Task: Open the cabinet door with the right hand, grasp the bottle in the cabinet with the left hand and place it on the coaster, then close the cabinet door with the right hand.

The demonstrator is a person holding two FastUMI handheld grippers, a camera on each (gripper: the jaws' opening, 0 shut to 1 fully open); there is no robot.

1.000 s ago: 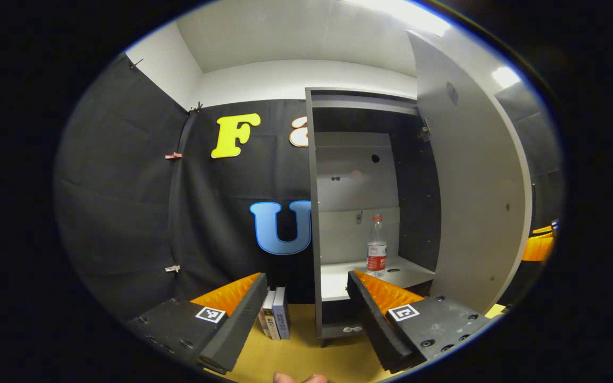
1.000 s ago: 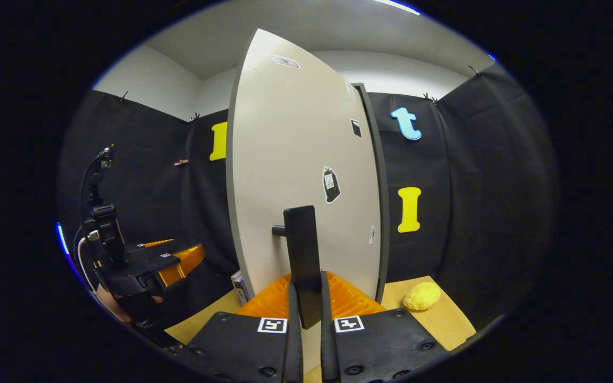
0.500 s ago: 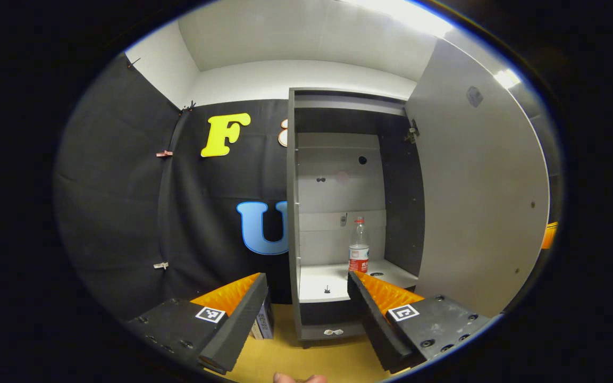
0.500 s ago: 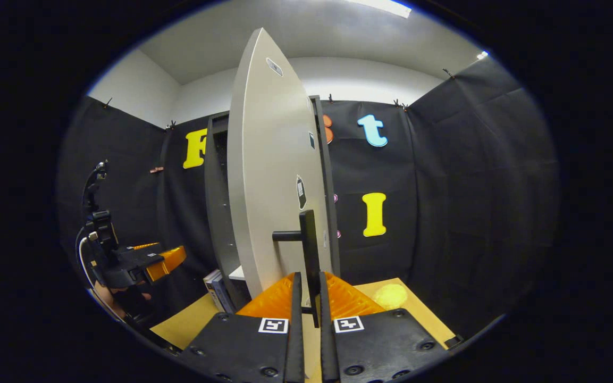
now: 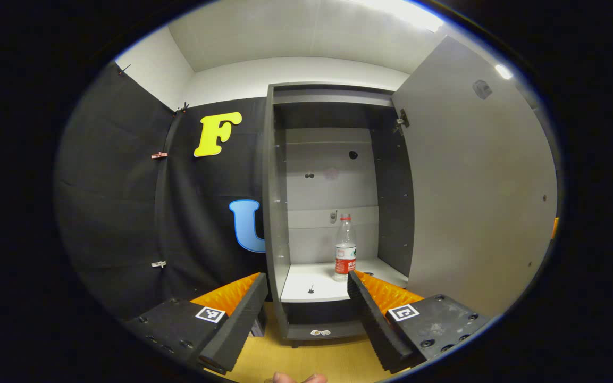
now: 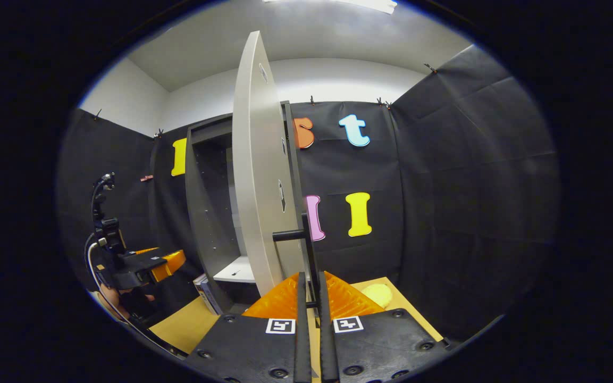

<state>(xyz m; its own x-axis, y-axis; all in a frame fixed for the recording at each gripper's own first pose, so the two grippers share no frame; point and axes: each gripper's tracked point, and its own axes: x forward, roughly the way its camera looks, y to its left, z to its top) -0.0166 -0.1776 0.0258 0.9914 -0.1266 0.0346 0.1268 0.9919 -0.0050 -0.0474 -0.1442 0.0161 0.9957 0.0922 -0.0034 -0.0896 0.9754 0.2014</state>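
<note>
The cabinet (image 5: 277, 213) stands open. A clear bottle (image 5: 344, 247) with a red label and red cap stands upright on its white shelf (image 5: 306, 279), toward the right. My left gripper (image 5: 306, 281) is open, in front of the shelf and short of the bottle. The pale door (image 5: 476, 186) is swung wide to the right. In the right gripper view the door (image 6: 255, 170) appears nearly edge-on, and my right gripper (image 6: 310, 290) is shut on its black bar handle (image 6: 308, 244). The left gripper (image 6: 144, 263) is far left there.
The cabinet rests on a wooden table (image 5: 333, 361). Books (image 6: 205, 292) stand beside the cabinet's left side. A yellow round thing (image 6: 376, 294) lies on the table right of the door. A fingertip (image 5: 293, 378) shows at the bottom edge.
The right gripper has pulled the door farther open, now almost edge-on to it. The left gripper has shifted right, so the cabinet's inside and bottle sit more squarely ahead.
</note>
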